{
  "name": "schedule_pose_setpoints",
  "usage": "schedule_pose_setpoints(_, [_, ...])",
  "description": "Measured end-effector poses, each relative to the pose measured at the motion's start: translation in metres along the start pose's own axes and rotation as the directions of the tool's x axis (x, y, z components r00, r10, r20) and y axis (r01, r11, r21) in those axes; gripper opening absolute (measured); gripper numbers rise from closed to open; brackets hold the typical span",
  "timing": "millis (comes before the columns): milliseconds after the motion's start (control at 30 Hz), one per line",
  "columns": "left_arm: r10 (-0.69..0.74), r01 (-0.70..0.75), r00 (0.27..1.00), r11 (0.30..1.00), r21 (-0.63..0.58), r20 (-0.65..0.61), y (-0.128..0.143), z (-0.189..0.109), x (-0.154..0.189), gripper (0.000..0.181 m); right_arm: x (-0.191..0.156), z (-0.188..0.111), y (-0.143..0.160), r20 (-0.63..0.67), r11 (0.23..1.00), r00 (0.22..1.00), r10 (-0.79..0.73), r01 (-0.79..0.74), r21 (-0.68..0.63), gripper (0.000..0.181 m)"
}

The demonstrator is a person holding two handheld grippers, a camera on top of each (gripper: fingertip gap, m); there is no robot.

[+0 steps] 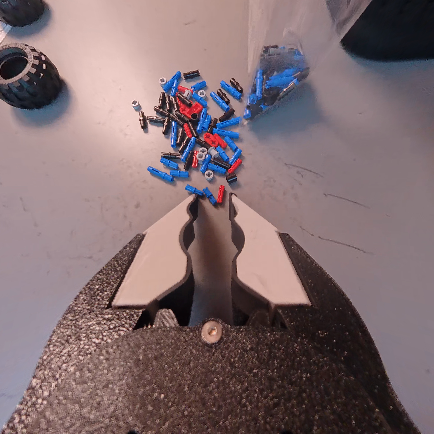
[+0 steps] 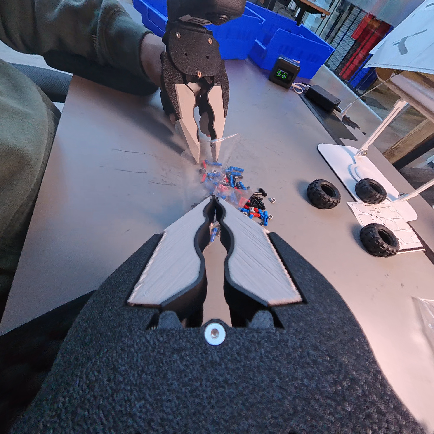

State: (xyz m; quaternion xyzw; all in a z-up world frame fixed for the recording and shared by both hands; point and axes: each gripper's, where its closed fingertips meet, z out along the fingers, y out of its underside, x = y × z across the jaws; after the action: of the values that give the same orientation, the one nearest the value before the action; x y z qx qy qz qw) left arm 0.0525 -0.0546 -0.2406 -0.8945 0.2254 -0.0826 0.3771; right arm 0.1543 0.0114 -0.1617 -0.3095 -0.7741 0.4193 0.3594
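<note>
A pile of small blue, black and red pins with grey bushes (image 1: 197,131) lies loose on the grey table (image 1: 82,211). My left gripper (image 1: 213,196) is open and empty, with its tips at the near edge of the pile beside a red pin (image 1: 220,193). In the right wrist view it (image 2: 206,152) stands tips-down at the far end of the pile (image 2: 232,185). My right gripper (image 2: 215,198) is shut on a clear plastic bag (image 2: 224,143). The bag (image 1: 277,77) hangs just right of the pile with more pins in its lower corner.
Two black rubber tyres (image 1: 25,77) lie at the far left; three tyres (image 2: 323,194) show in the right wrist view near a white stand base (image 2: 340,159) and a printed sheet (image 2: 385,218). Blue bins (image 2: 293,47), a small screen device (image 2: 284,71) and a black adapter (image 2: 323,95) sit beyond. A person's sleeve (image 2: 82,42) reaches in.
</note>
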Motion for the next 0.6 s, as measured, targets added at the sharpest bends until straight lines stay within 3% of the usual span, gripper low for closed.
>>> schedule_pose_setpoints(200, [0.005,-0.005,1.0,1.0,-0.012,-0.031,-0.002,0.003,0.006,0.01,-0.002,0.006,0.002,0.004,1.0,1.0,-0.01,0.01,-0.014,0.0])
schedule_pose_setpoints(467, [0.032,-0.033,0.999,0.999,-0.022,-0.032,0.001,-0.001,0.008,0.009,-0.01,0.009,-0.01,0.029,0.999,0.999,-0.021,0.02,0.041,0.0])
schedule_pose_setpoints(600, [0.031,-0.028,0.998,0.998,0.055,-0.046,-0.013,-0.012,0.009,0.009,-0.018,0.014,-0.01,0.057,0.999,0.998,-0.04,0.038,0.028,0.0])
